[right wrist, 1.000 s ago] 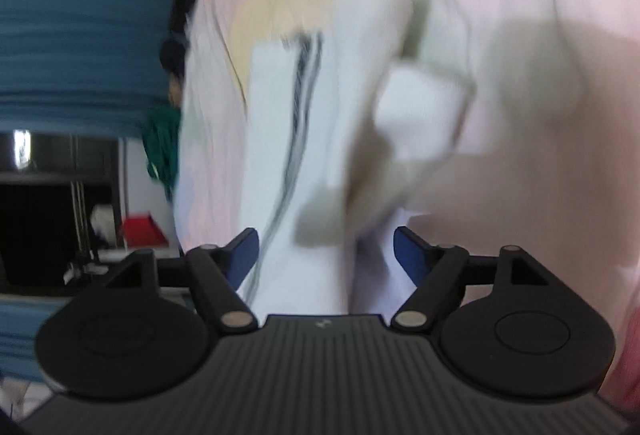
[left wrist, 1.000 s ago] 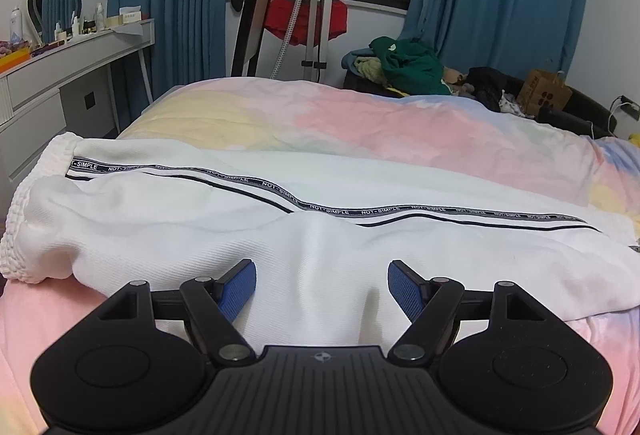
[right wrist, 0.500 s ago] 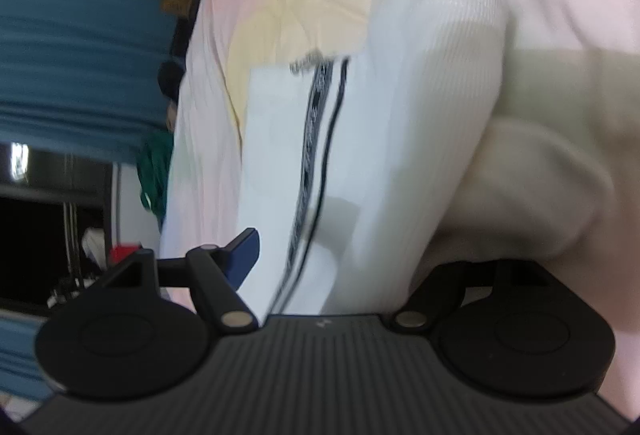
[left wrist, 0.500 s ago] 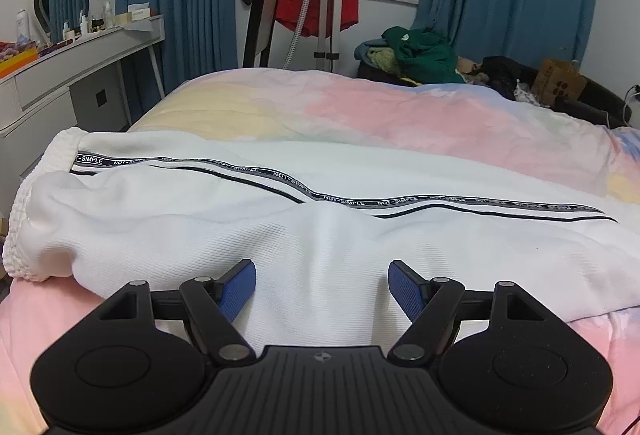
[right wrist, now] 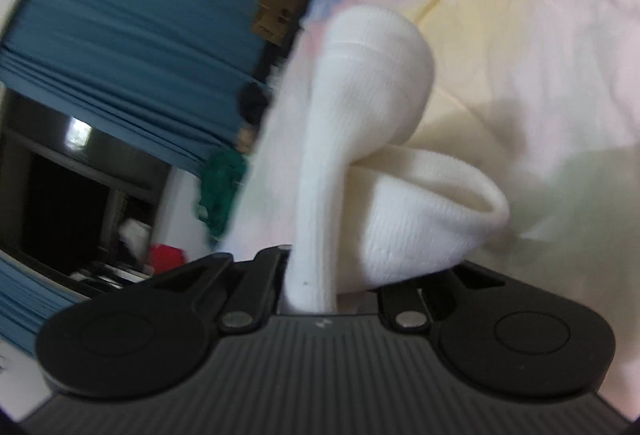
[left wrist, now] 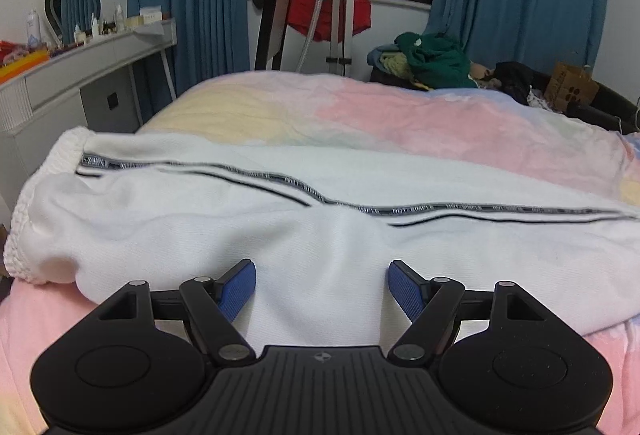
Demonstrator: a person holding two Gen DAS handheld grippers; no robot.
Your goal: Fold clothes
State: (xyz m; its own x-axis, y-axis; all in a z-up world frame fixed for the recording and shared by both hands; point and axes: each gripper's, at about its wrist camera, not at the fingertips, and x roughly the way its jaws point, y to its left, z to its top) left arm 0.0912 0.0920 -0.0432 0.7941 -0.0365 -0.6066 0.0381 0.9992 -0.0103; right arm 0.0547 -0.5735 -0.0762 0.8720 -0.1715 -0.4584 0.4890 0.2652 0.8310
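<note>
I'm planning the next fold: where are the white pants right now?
The white pants lie across the pastel bedspread before the open left gripper; in the right wrist view, the right gripper pinches their ribbed cuff.

The trousers (left wrist: 208,231) are white knitted cloth, ribbed at the cuff (right wrist: 384,139). The bedspread (left wrist: 400,115) beneath is soft, fuzzy cloth. Each gripper (left wrist: 322,285) is matt black plastic with textured blue pads (left wrist: 240,283).

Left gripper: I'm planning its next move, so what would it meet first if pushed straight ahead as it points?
Probably the white pants: the open left gripper already has that cloth between its fingers.
</note>
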